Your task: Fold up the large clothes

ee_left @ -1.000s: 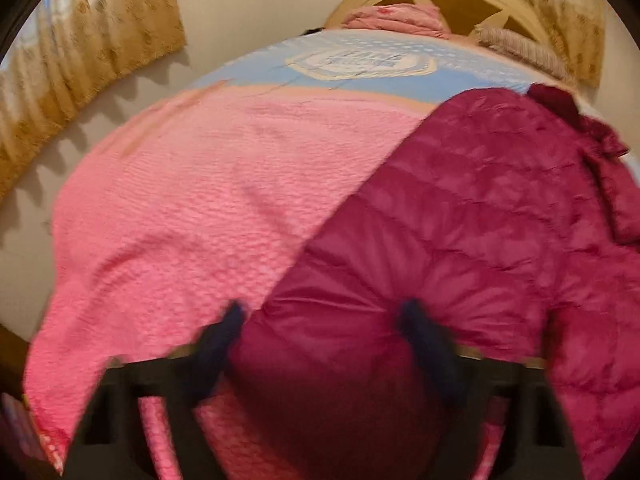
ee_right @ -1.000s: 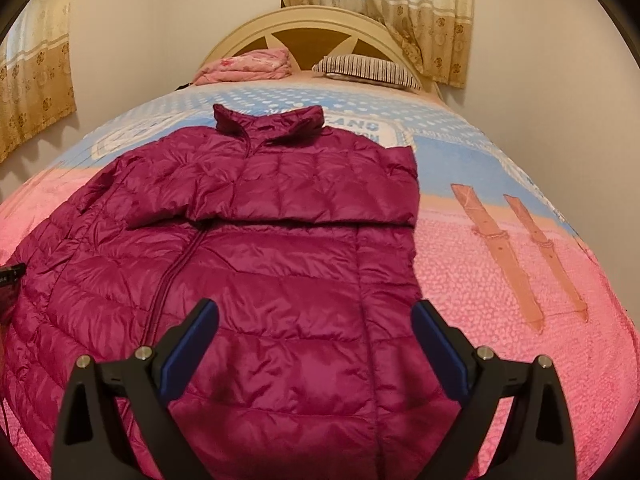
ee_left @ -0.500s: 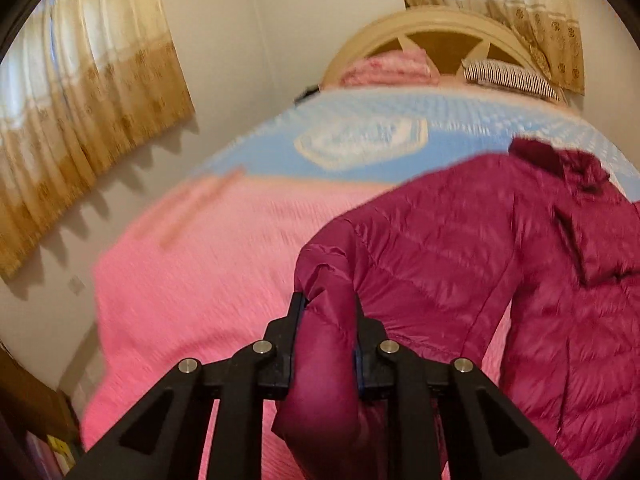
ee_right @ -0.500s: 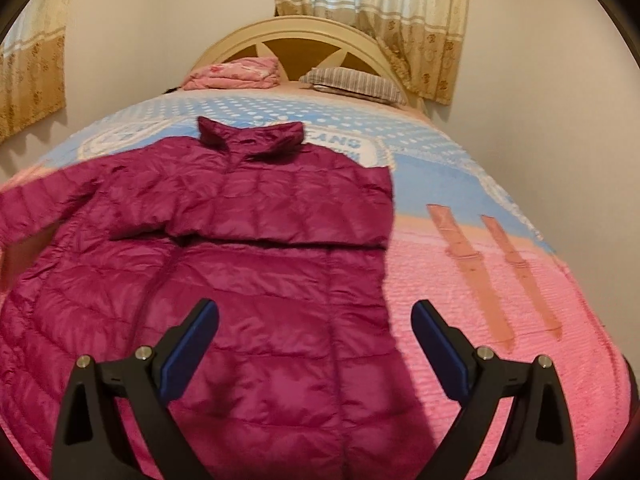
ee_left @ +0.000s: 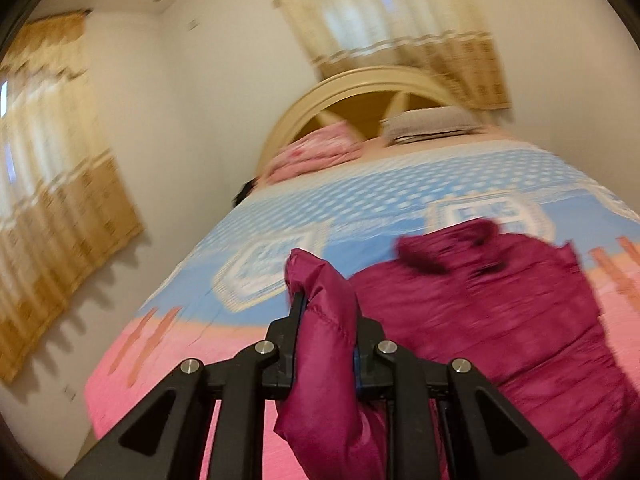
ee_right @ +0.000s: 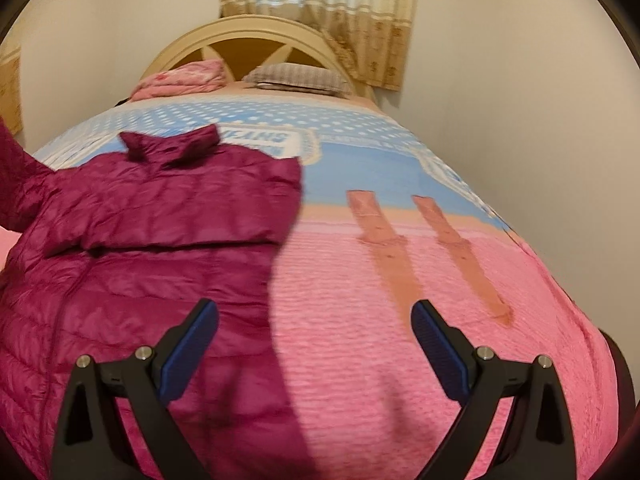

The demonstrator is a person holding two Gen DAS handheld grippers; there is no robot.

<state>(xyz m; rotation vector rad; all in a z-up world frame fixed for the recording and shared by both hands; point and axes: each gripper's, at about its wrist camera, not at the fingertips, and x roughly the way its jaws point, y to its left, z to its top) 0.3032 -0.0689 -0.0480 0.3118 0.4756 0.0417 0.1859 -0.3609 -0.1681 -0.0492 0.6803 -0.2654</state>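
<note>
Left gripper [ee_left: 325,316] clamped on sleeve [ee_left: 324,356] of magenta jacket [ee_right: 140,240], sleeve lifted off bed [ee_right: 400,320]. Jacket body spread flat on pink-and-blue bedspread, collar toward 12 o'clock, headboard [ee_right: 248,32] beyond. Right gripper [ee_right: 314,326] jaws wide apart, nothing between, hovering over jacket's 3 o'clock edge.

Glossy quilted jacket [ee_right: 160,216], ribbed cloth bedspread [ee_right: 360,340]
</note>
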